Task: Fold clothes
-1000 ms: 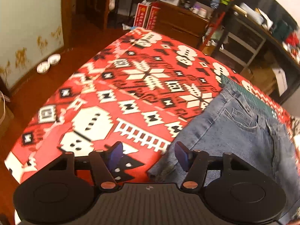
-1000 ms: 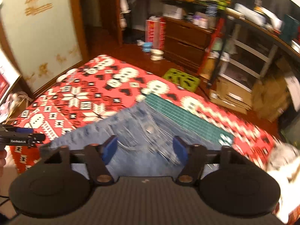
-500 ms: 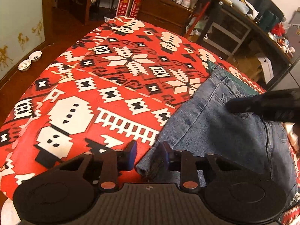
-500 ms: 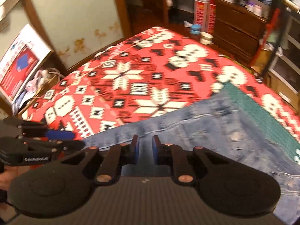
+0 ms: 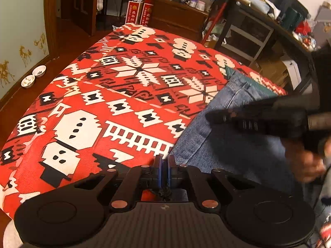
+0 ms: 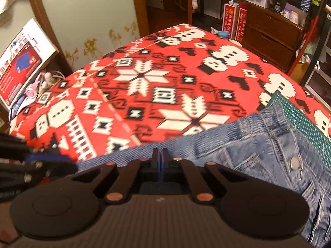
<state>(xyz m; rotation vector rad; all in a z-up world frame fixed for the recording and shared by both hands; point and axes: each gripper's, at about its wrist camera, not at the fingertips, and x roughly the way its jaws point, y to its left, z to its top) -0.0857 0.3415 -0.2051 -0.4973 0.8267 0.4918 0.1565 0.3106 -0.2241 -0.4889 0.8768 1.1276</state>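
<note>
The blue denim jeans point(image 6: 258, 144) lie mostly flat on the red patterned cloth point(image 6: 144, 86), not yet folded. The left gripper point(image 5: 164, 164) and right gripper point(image 6: 159, 161) have jaws closed, apparently pinching the near denim edge.

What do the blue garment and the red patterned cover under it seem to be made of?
Garment: denim, faded blue, going by its twill weave, contrast stitching and metal rivet. Cover: looks like a soft woven or fleece textile, matte, with a fine ribbed texture; exact fibre unclear.
</note>
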